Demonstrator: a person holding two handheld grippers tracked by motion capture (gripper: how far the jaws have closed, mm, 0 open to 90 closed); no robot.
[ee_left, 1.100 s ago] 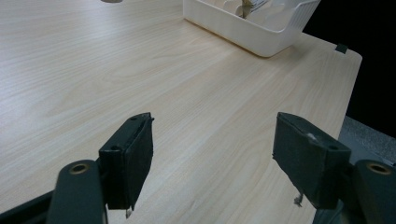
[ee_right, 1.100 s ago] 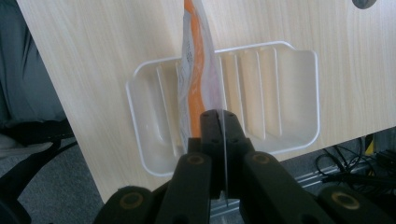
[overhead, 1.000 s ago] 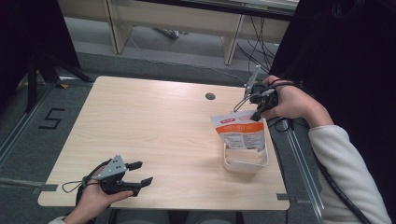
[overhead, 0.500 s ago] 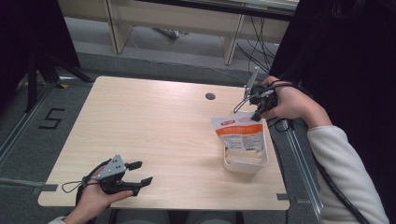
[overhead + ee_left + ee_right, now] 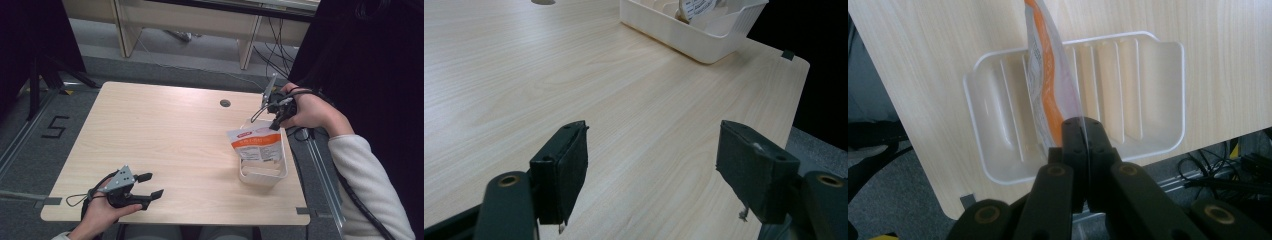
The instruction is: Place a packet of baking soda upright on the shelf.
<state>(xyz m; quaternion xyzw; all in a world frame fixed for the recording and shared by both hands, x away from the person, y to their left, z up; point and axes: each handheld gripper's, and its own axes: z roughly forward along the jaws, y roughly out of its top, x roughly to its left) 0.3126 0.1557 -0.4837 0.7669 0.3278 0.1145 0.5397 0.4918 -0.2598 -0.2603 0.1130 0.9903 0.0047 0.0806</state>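
Right gripper (image 5: 1083, 137) has its jaws pinched tight on the top edge of the orange-and-white pouch (image 5: 256, 144), which hangs upright over the white ribbed tray (image 5: 263, 175) at the table's (image 5: 175, 130) right edge; whether its bottom touches the tray is hard to tell. Left gripper (image 5: 150, 185) rests near the front-left corner, jaws spread, nothing between them.

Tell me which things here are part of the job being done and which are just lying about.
Part of the job:
- orange and white pouch, pinched at its top edge
- white ribbed tray, with the pouch standing in it
- right gripper, shut on the pouch

Just there:
- left gripper, open, holding nothing
- hole in the table
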